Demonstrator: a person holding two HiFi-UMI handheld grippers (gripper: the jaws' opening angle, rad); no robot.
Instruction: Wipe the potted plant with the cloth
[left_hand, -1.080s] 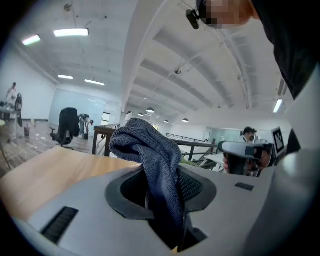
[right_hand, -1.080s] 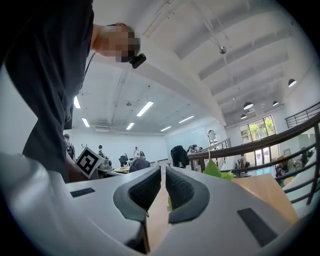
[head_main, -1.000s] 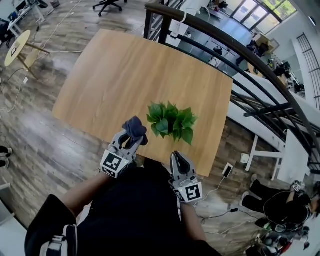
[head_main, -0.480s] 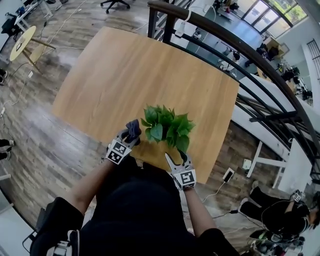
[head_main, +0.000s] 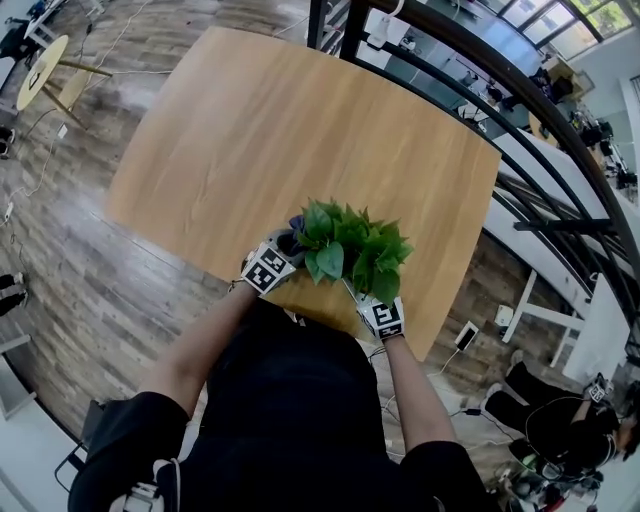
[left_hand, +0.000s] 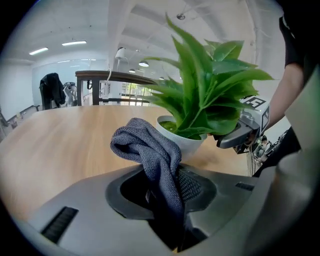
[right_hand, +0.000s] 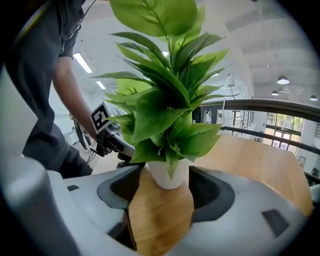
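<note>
- Foliage of a potted plant fills the middle of the head view: broad, glossy green leaves fanning up and outward.
- Beneath the leaves is a small round white pot, upright on a pale wooden bench. It stands close to the bench's near edge, toward the right-hand corner.
- On one side, the left tongs are clenched on a dark grey cloth. The cloth is pinched low between the pads, and the rest bunches up in a loose fold above the tips.
- In the left gripper view the cloth sits just in front of the pot; whether it touches the pot or the leaves cannot be told.
- On the other side, the right tongs are released — the jaws have just been opening and stand wide apart.
- The white pot stands at the mouth of that gap, between the two tips, with neither pad pressing on it. Bare wood shows in the rest of the gap.
- From above, the two tongs flank the plant: the left at its left side, the right at its near right side and partly under the leaves.
- The person's forearms reach up from the bottom of the head view.
- Beyond the bench's far edge runs a dark railing — a plank floor lies to the left.
</note>
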